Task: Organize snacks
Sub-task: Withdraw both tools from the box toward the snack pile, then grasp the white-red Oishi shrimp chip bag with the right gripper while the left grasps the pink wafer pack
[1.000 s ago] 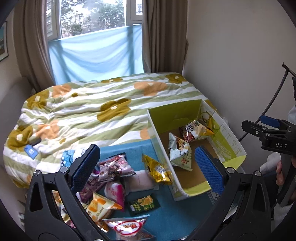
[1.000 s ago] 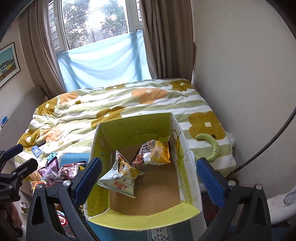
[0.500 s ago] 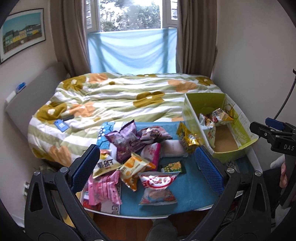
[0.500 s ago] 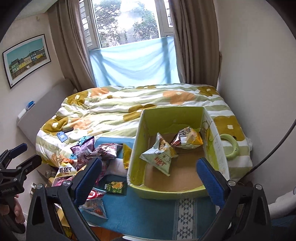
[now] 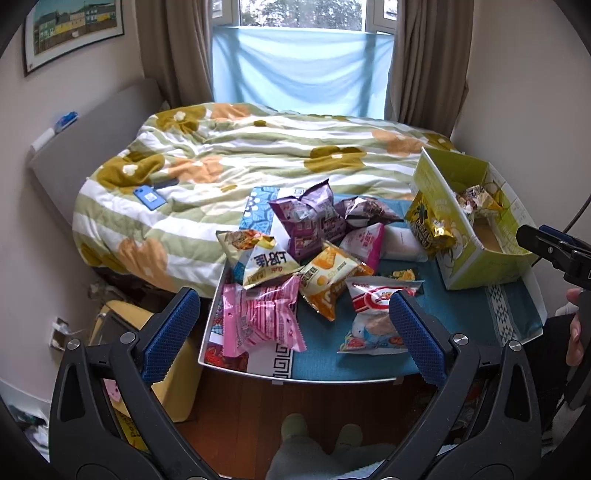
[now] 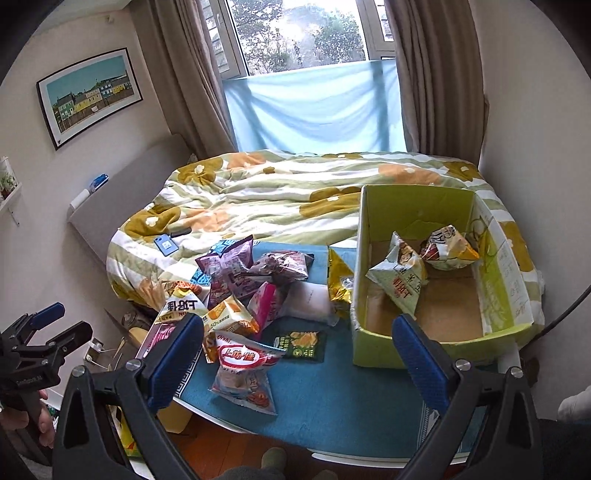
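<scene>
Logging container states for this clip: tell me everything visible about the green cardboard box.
The green cardboard box is open-topped, yellow-green outside and on its inner walls, with a bare brown cardboard floor and print on its right wall. It sits upright on the right side of the blue mat, beside the bed. Two snack bags lie inside: a pale bag and an orange-white bag. A gold bag leans against its left wall. Neither hand-held gripper touches it.

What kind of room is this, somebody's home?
Most likely a bedroom at home: a bed with a flowered quilt, a curtained window and a framed picture on the wall. Snack packets lie on a low table beside it.
</scene>
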`<state>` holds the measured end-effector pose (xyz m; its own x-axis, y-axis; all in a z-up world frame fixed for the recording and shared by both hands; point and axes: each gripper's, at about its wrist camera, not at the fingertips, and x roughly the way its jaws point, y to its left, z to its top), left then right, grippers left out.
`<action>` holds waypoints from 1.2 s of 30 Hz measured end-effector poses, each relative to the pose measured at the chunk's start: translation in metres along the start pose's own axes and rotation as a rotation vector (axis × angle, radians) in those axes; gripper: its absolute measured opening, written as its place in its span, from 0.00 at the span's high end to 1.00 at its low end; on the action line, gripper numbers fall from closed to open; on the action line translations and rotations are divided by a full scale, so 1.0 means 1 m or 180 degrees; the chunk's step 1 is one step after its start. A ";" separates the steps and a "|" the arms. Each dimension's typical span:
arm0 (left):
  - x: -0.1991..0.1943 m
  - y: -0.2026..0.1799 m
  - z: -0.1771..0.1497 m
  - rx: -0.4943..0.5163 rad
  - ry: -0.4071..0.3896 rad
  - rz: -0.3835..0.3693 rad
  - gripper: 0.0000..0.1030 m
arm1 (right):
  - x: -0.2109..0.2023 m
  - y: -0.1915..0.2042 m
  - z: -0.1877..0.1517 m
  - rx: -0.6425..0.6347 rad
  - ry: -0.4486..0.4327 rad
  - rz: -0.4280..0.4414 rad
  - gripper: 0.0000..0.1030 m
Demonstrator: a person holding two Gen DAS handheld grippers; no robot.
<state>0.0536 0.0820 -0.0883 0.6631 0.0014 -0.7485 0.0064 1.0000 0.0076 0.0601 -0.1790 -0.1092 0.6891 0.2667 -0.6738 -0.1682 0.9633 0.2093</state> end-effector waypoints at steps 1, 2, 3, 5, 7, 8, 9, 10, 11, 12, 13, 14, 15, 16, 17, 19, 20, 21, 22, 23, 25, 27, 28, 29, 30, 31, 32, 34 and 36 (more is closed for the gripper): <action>0.006 0.004 -0.001 0.0037 0.0022 -0.0004 0.01 | 0.005 0.005 -0.003 0.0002 0.0019 0.0001 0.01; 0.013 0.007 -0.003 0.0082 0.0044 -0.0004 0.01 | 0.010 0.010 -0.005 0.0004 0.0034 0.0007 0.01; 0.020 0.010 -0.005 0.0137 0.0072 -0.0021 0.01 | 0.015 0.015 -0.008 0.0012 0.0055 0.0014 0.01; 0.034 0.015 -0.008 0.0246 0.0155 -0.0090 0.01 | 0.025 0.023 -0.013 0.0044 0.0114 0.0024 0.01; 0.051 0.017 -0.012 0.0329 0.0260 -0.0166 0.01 | 0.037 0.032 -0.018 0.0075 0.0172 0.0032 0.01; 0.059 0.018 -0.014 0.0362 0.0303 -0.0184 0.01 | 0.043 0.036 -0.021 0.0093 0.0206 0.0017 0.01; 0.069 0.019 -0.016 0.0376 0.0348 -0.0198 0.01 | 0.049 0.041 -0.024 0.0110 0.0243 -0.0002 0.01; 0.080 0.021 -0.017 0.0366 0.0389 -0.0207 0.01 | 0.056 0.045 -0.027 0.0125 0.0281 -0.0031 0.01; 0.091 0.022 -0.020 0.0343 0.0424 -0.0197 0.01 | 0.062 0.049 -0.030 0.0142 0.0315 -0.0067 0.01; 0.102 0.024 -0.022 0.0317 0.0457 -0.0201 0.01 | 0.068 0.053 -0.034 0.0164 0.0348 -0.0099 0.01; 0.112 0.025 -0.025 0.0298 0.0480 -0.0194 0.01 | 0.074 0.056 -0.038 0.0194 0.0381 -0.0124 0.01; 0.123 0.025 -0.028 0.0297 0.0502 -0.0166 0.01 | 0.080 0.059 -0.041 0.0225 0.0405 -0.0144 0.01; 0.134 0.024 -0.031 0.0307 0.0529 -0.0136 0.01 | 0.086 0.062 -0.045 0.0251 0.0429 -0.0170 0.01; 0.144 0.023 -0.034 0.0315 0.0564 -0.0099 0.01 | 0.093 0.064 -0.049 0.0273 0.0463 -0.0201 0.01; 0.153 0.023 -0.037 0.0313 0.0591 -0.0064 0.01 | 0.100 0.066 -0.054 0.0292 0.0503 -0.0229 0.01; 0.168 0.024 -0.041 0.0290 0.0614 -0.0019 0.01 | 0.112 0.069 -0.062 0.0335 0.0572 -0.0266 0.01; 0.175 0.025 -0.044 0.0283 0.0624 0.0003 0.01 | 0.119 0.070 -0.066 0.0363 0.0609 -0.0276 0.01; 0.180 0.025 -0.046 0.0286 0.0630 0.0004 0.01 | 0.124 0.071 -0.070 0.0393 0.0642 -0.0280 0.01; 0.185 0.024 -0.047 0.0309 0.0624 0.0002 0.01 | 0.130 0.072 -0.074 0.0421 0.0668 -0.0283 0.01; 0.190 0.023 -0.049 0.0354 0.0618 0.0015 0.01 | 0.135 0.072 -0.078 0.0448 0.0695 -0.0285 0.01; 0.199 0.019 -0.052 0.0453 0.0649 0.0014 0.01 | 0.145 0.074 -0.084 0.0494 0.0739 -0.0305 0.01; 0.206 0.021 -0.056 0.0467 0.0689 -0.0018 0.03 | 0.151 0.076 -0.088 0.0525 0.0750 -0.0331 0.01; 0.208 0.022 -0.057 0.0449 0.0711 -0.0049 0.08 | 0.154 0.077 -0.089 0.0530 0.0754 -0.0349 0.01; 0.211 0.024 -0.057 0.0441 0.0734 -0.0037 0.10 | 0.157 0.078 -0.090 0.0529 0.0756 -0.0372 0.01; 0.213 0.025 -0.058 0.0440 0.0762 -0.0032 0.16 | 0.159 0.079 -0.091 0.0525 0.0760 -0.0394 0.01; 0.216 0.027 -0.059 0.0429 0.0786 -0.0049 0.16 | 0.162 0.080 -0.093 0.0521 0.0766 -0.0411 0.01; 0.216 0.029 -0.059 0.0404 0.0775 -0.0065 0.16 | 0.163 0.080 -0.093 0.0518 0.0771 -0.0427 0.01; 0.216 0.032 -0.059 0.0403 0.0751 -0.0070 0.19 | 0.168 0.080 -0.095 0.0501 0.0780 -0.0466 0.01; 0.215 0.033 -0.060 0.0423 0.0749 -0.0093 0.27 | 0.174 0.081 -0.099 0.0463 0.0781 -0.0495 0.01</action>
<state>0.1516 0.1157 -0.2884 0.4692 -0.0095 -0.8831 0.1314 0.9896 0.0591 0.0965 -0.0517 -0.2791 0.5052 0.1332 -0.8527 0.0405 0.9833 0.1776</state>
